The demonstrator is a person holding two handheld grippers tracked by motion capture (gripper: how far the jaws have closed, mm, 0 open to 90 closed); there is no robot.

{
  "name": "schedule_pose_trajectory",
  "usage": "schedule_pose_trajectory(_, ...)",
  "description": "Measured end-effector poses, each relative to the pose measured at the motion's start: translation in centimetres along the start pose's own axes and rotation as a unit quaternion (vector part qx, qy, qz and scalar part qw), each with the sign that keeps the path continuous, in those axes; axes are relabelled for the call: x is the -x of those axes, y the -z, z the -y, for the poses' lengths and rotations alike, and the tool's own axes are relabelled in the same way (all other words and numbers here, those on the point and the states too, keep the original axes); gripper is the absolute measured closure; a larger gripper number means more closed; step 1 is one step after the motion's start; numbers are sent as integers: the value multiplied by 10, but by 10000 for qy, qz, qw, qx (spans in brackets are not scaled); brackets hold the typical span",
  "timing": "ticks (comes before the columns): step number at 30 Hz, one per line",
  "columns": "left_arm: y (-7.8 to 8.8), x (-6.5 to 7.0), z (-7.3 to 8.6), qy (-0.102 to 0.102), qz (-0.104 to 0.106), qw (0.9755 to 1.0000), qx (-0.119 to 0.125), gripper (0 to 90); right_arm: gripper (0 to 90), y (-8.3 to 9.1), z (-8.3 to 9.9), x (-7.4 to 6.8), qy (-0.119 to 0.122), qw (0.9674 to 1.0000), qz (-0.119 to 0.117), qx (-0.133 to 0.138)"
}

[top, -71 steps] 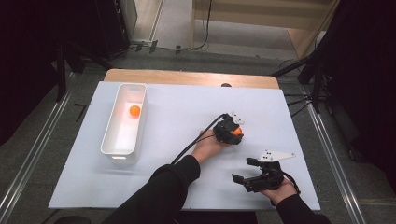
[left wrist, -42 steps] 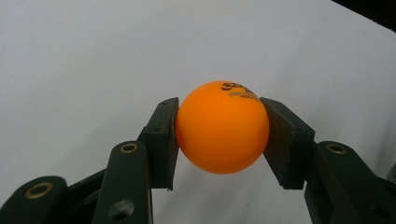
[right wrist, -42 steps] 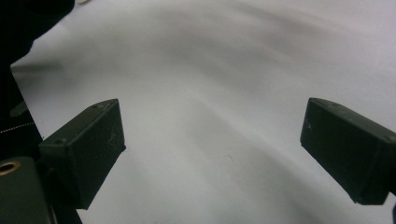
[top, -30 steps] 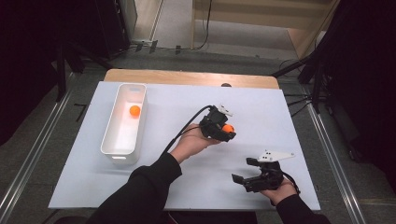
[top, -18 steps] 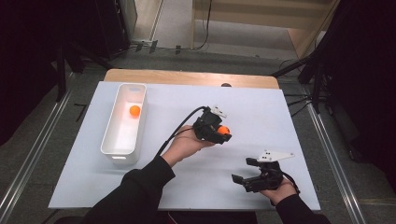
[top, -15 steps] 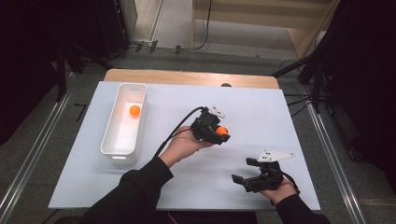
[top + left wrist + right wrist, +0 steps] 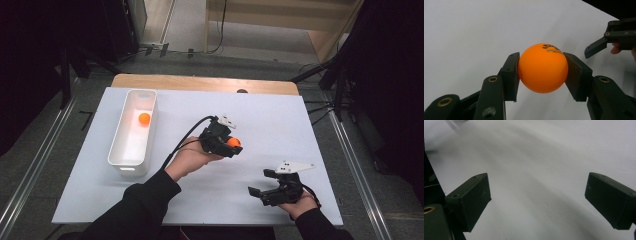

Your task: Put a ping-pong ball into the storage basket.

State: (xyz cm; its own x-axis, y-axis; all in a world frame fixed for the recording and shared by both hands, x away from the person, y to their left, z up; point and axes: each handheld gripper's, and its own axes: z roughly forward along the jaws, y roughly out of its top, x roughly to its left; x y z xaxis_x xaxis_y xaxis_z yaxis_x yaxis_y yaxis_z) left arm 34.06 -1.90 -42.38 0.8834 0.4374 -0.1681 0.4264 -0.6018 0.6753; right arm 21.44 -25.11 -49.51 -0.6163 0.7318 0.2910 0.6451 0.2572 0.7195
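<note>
An orange ball (image 7: 543, 68) with black print sits pinched between the two black jaws of my left gripper (image 7: 541, 72), which is shut on it. From above, that gripper (image 7: 231, 145) hovers over the middle of the white table (image 7: 270, 115) with the ball (image 7: 233, 142) at its tip. A second orange ball (image 7: 144, 118) lies in the far part of the white bin (image 7: 120, 155) at the left. My right gripper (image 7: 259, 191) rests near the table's front right, jaws wide apart, and nothing lies between them in the right gripper view (image 7: 537, 202).
The white bin stands lengthwise along the table's left side. A wooden strip (image 7: 200, 82) runs along the far edge. The right gripper's tip (image 7: 596, 47) shows at the upper right of the left gripper view. Dark floor and stands surround the table.
My left gripper has carried the orange ball leftward across the table, toward the bin side, and slightly up. The right gripper has stayed in place with its jaws apart.
</note>
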Motion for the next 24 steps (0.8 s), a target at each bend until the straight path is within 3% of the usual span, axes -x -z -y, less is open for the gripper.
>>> schedule_pose_trajectory(7,7,-2,-1,88,47,9999,96,507,51,1,0,0,29,10000,-6,7)
schedule_pose_trajectory(13,18,-7,2,61,-1,10000,17,507,51,0,0,0,15,10000,-5,-6)
schedule_pose_trajectory(24,34,-15,5,204,0,9998,-64,506,51,0,0,0,16,10000,0,1)
